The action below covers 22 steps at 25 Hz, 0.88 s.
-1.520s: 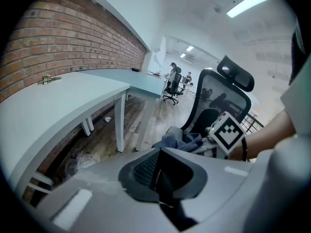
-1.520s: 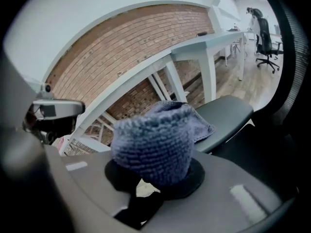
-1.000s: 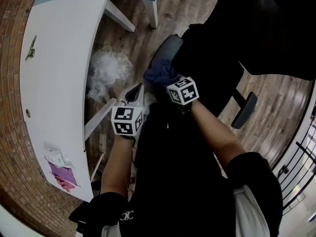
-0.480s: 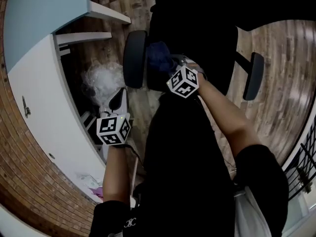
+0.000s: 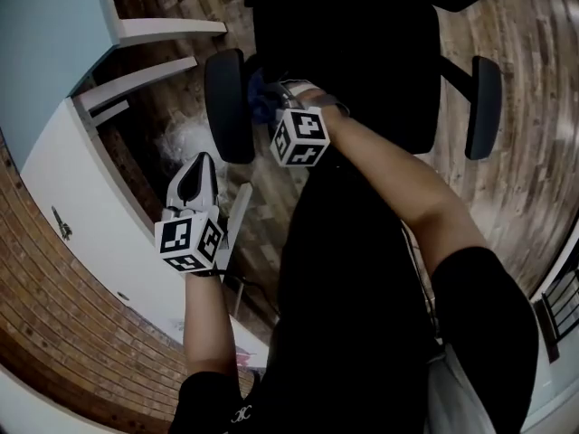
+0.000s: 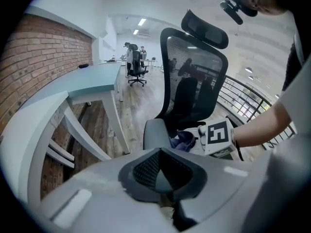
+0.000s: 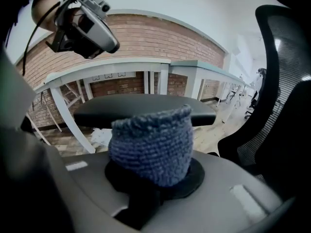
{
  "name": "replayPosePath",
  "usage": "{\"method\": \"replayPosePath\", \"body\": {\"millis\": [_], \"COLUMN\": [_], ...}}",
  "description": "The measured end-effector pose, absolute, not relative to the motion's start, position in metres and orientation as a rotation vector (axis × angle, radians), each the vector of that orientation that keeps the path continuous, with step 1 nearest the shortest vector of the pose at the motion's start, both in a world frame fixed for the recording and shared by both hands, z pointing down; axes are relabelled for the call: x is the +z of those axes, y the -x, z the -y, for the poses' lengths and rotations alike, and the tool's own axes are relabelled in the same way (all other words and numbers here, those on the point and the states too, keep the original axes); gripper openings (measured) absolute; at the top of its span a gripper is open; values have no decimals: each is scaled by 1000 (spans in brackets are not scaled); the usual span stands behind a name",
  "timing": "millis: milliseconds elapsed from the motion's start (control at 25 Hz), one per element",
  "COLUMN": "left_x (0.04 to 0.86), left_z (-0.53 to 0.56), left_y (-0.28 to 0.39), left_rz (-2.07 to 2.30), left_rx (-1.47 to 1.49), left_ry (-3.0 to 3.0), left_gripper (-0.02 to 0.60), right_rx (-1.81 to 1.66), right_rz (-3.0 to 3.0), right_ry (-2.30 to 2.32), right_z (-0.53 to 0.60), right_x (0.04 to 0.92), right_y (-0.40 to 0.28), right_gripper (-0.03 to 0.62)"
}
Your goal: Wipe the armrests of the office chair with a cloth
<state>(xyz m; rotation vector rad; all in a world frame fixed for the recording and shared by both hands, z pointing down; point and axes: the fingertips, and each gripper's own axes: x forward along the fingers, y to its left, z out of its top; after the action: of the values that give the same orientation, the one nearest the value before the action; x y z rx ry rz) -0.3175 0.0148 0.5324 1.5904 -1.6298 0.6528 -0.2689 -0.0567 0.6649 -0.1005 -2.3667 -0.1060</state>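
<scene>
The black office chair (image 6: 194, 76) stands in front of me. Its left armrest (image 5: 226, 107) is a dark padded bar, and the right armrest (image 5: 484, 107) is at the far right. My right gripper (image 7: 154, 176) is shut on a blue knitted cloth (image 7: 153, 147), which it holds against the inner side of the left armrest (image 7: 141, 109). In the head view the cloth (image 5: 261, 98) peeks out beside the right gripper's marker cube (image 5: 300, 138). My left gripper (image 5: 194, 181) hangs shut and holding nothing, below and left of that armrest (image 6: 155, 132).
A white and pale blue desk (image 5: 81, 197) runs along the brick wall at the left. A crumpled clear plastic bag (image 5: 181, 138) lies under it on the wooden floor. A black railing (image 6: 243, 106) runs behind the chair. Two people (image 6: 133, 57) are far down the room.
My right gripper has carried the cloth along the left armrest's inner side. My left gripper has dropped away from the armrest towards the desk. My view has swung over the chair.
</scene>
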Motion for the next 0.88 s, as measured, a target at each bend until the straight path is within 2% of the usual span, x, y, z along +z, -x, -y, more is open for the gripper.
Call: {"method": "replayPosePath", "body": {"millis": [360,880], "left_x": [550,568], "left_z": [-24,-41], "left_y": [309,320], "left_rz": [1593,1596], "left_rx": [632,559], "left_ry": [-1576,-1484], "left_gripper": [6,6], "right_rx": [-137,-102], "right_rz": [2318,2140], "right_ry": [125,196], "right_z": [67,98], "right_x": [691,791], "right_y": [294,306], "right_gripper": [78,78]}}
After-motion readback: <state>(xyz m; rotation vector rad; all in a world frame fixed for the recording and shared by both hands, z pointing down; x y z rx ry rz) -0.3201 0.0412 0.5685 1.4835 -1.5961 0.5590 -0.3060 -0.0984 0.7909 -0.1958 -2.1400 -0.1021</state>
